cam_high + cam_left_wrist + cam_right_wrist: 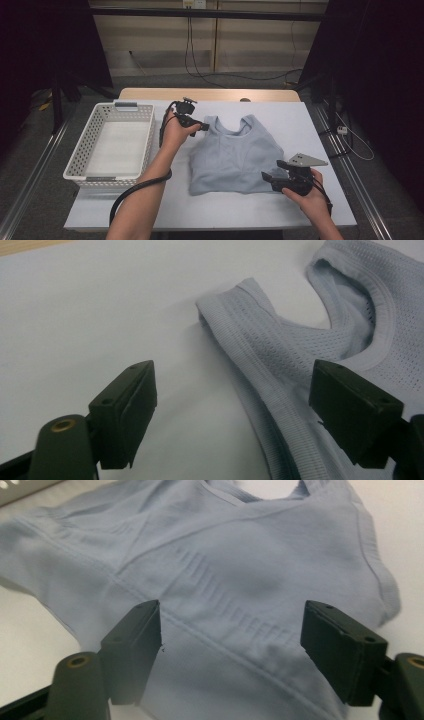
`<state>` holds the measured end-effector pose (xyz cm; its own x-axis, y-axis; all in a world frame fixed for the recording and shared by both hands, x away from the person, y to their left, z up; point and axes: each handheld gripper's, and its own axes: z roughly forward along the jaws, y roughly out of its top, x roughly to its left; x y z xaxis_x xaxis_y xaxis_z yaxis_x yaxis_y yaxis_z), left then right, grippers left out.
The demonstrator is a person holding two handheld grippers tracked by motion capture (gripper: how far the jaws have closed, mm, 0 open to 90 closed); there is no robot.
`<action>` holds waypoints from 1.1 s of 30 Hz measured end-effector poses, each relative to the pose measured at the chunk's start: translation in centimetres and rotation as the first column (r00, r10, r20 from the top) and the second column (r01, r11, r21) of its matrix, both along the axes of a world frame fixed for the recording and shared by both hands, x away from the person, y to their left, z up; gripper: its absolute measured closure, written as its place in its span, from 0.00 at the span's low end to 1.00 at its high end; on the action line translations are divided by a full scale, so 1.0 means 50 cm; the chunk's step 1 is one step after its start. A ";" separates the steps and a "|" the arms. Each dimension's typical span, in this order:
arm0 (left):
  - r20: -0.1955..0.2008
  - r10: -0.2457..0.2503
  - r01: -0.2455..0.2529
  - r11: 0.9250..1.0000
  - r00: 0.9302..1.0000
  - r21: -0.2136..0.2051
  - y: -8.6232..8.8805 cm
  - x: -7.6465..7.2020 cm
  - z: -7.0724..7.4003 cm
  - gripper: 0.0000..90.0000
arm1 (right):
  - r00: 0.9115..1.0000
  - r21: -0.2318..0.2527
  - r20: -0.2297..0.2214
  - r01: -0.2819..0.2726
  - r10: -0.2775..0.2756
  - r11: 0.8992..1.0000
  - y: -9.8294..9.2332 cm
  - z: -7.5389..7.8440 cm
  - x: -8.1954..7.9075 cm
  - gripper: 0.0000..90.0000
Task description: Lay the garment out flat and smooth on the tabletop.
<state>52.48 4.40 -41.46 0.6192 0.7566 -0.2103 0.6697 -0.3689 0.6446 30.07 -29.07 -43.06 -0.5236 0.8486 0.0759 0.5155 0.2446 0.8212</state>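
A light blue sleeveless mesh top (230, 155) lies flat on the white table (220, 210), neckline toward the far side. My left gripper (202, 126) hovers at the top's left shoulder strap. Its jaws stand open, one over bare table and one over the strap (250, 335). My right gripper (267, 177) is at the top's near right corner by the hem. It is open too, and the fabric (225, 545) lies loose below and between its jaws, not pinched. In the gripper views, my left gripper (232, 377) and my right gripper (232, 612) both show a wide gap.
A white plastic basket (82, 145) sits at the left end of the table, nothing in it. A bare wooden strip (210, 94) runs along the far edge. Cables trail on the floor beyond and to the right.
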 end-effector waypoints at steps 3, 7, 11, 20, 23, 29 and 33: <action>0.001 -0.002 0.002 1.000 1.000 0.003 0.004 0.000 -0.001 0.20 | 1.000 0.006 0.007 -0.021 0.021 1.000 0.015 0.003 0.001 0.24; -0.002 -0.001 0.001 1.000 1.000 0.005 0.011 0.002 0.000 0.20 | 0.998 0.002 0.013 -0.066 0.066 0.998 0.047 0.002 0.000 0.22; 0.003 0.002 -0.002 1.000 1.000 0.010 0.018 0.001 0.005 0.19 | 0.996 -0.007 0.009 -0.092 0.092 0.996 0.079 0.001 0.004 0.17; 0.016 0.021 -0.021 1.000 1.000 0.021 0.040 -0.002 0.012 0.18 | 0.988 0.012 0.006 -0.153 0.153 0.988 0.140 -0.005 0.009 0.15; 0.018 0.024 -0.025 1.000 1.000 0.018 0.044 -0.004 0.015 0.18 | 0.985 0.007 0.010 -0.174 0.174 0.985 0.162 -0.006 0.008 0.14; 0.020 0.034 -0.035 0.999 0.999 0.019 0.050 -0.010 0.017 0.18 | 0.979 -0.014 0.016 -0.201 0.201 0.980 0.210 -0.009 0.010 0.07; 0.022 0.033 -0.033 0.999 0.999 0.018 0.058 -0.016 0.021 0.18 | 0.976 -0.002 0.063 -0.207 0.207 0.978 0.226 0.006 0.010 0.15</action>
<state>51.70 7.31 -40.41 0.5982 0.7801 -0.1832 0.6678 -0.3589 0.6521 30.55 -17.76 -42.78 -0.6919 0.7208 0.0410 0.4015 0.3369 0.8516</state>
